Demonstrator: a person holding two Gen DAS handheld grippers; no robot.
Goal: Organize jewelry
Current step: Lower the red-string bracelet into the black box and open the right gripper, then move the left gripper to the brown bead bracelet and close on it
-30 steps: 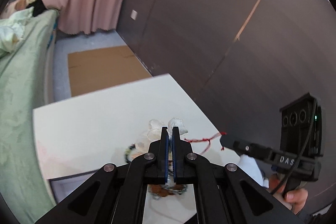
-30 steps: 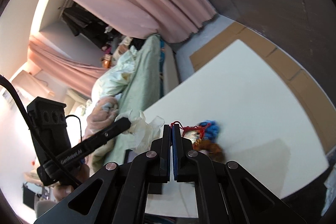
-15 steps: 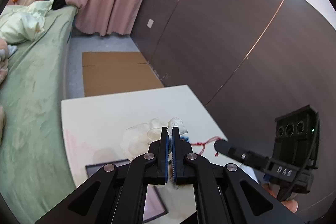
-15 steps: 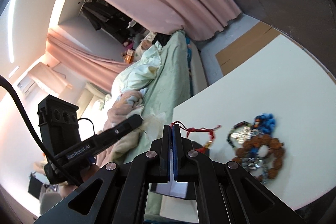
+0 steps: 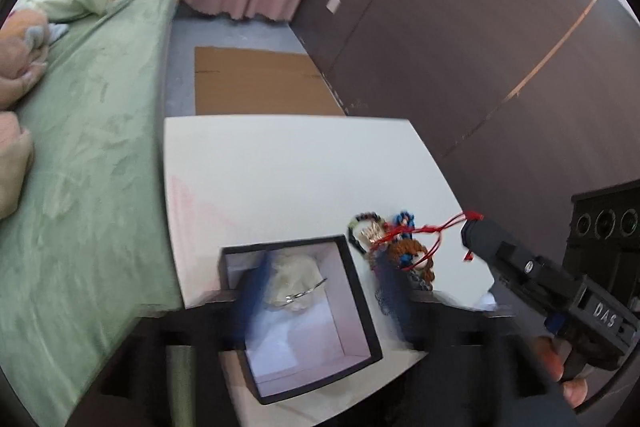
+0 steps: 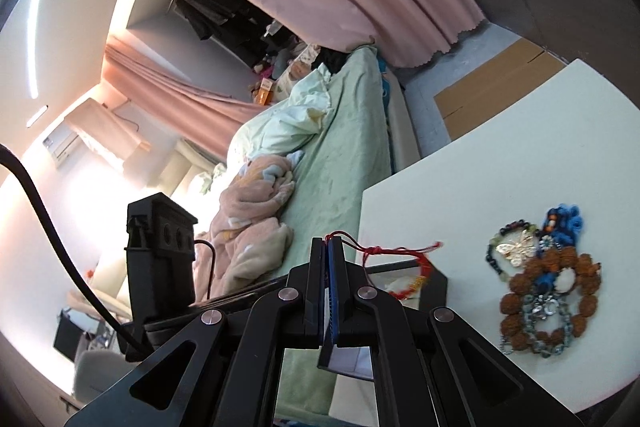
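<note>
Item: red cord bracelet [image 6: 394, 251], clenched in right gripper [image 6: 328, 247] fingers, hanging just over the open box [image 5: 352, 291] on the worktop [image 5: 288, 163]. Left gripper [image 5: 320, 291] fingers opening, grasping nothing. Step judged: boxing. Next: lower, release inside.

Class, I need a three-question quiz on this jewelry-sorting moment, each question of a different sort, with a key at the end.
1. True or false: the right gripper is shut on the red string bracelet.
2. Multiple choice: what lies inside the black box? A) the brown bead bracelet B) a pale crumpled bag with a silvery piece C) nothing
3. Fill in: the pile of jewelry lies on the white ____.

Key
1. True: the jaws pinch the string, which trails from their tip.
2. B: the pale bag lies in the box below the left gripper, whose jaws are opening.
3. table
</note>
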